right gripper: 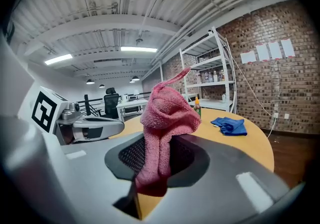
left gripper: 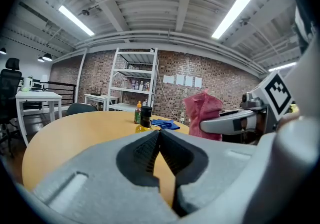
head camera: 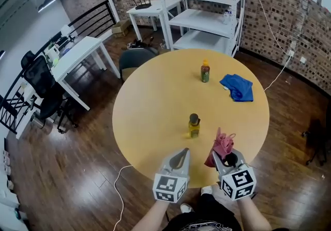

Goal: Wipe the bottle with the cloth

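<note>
The round wooden surface fills most of my head view. The dark-capped bottle of yellow liquid stands upright on it, a little to my side of the middle, and I place everything else from that bottle. Far beyond the bottle, off the surface, a white shelf unit stands against the brick wall. Nearer to me than the bottle, over the surface's near edge, I have both grippers side by side. The left gripper sits short of the bottle and slightly to its left, its fingers pressed together with nothing between them. The right gripper sits short of the bottle and to its right, its fingers pinching the pink cloth. The pink cloth stands up in a bunch above the fingers and hangs a little below them, near the bottle but apart from it. Beyond the bottle and to its right, a crumpled blue cloth lies on the surface. Almost straight beyond the bottle stands a green bottle with an orange cap, upright.
</note>
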A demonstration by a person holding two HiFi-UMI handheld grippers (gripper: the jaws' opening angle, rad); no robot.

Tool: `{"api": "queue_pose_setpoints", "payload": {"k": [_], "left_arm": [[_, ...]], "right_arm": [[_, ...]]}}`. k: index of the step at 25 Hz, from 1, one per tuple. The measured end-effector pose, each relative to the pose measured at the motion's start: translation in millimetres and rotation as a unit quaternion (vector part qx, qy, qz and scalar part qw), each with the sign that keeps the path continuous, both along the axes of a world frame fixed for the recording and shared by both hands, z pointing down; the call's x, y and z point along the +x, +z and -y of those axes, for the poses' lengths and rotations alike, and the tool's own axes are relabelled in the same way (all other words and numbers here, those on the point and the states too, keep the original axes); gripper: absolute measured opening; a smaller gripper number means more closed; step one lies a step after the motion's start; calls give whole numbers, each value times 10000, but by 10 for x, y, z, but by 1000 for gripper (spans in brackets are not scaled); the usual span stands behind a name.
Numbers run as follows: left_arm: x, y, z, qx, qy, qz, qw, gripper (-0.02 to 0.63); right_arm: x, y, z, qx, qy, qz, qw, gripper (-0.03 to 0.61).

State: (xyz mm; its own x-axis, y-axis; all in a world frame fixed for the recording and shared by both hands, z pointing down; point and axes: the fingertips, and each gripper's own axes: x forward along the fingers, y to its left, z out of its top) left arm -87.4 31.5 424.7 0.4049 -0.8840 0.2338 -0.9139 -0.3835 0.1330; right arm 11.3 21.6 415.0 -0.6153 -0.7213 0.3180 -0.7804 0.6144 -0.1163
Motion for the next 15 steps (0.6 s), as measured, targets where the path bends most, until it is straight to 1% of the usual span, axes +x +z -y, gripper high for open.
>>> {"api": "queue_pose_setpoints", "payload": {"k": [4,8,15], "left_arm": [[98,62,-58,-64,51,-98,9999,5],[149,47,-130,-47,122,-156,9998,5],[213,101,-237,-74,193,-200,9996,5]], "right_arm": [[102,28,-77,44,146,-25,9999,97],[118,-15,-168,97,222,-26,9997,97],[113,69,-303,45,186,-81,9998,97]]}}
